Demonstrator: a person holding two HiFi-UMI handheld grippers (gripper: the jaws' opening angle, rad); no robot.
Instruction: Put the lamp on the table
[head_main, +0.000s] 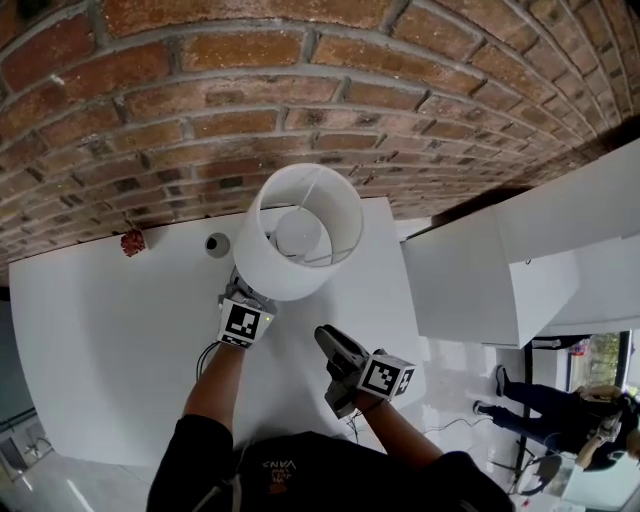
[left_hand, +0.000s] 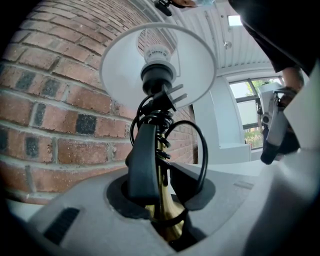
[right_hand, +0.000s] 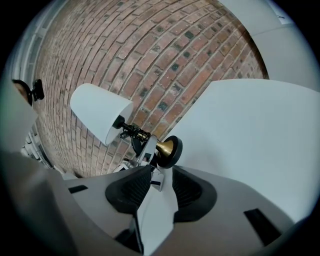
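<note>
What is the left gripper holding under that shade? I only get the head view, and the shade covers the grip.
Observer: The left gripper has its tongs closed on the lamp by its brass stem, just below the coiled black cord.
Operator: And the right one, is it carrying anything?
Observer: No. The right gripper has its tongs apart with nothing between them.
Operator: Is the lamp set down yet?
Observer: The right gripper view shows the black-rimmed base against the white table, but I cannot tell whether they touch.
</note>
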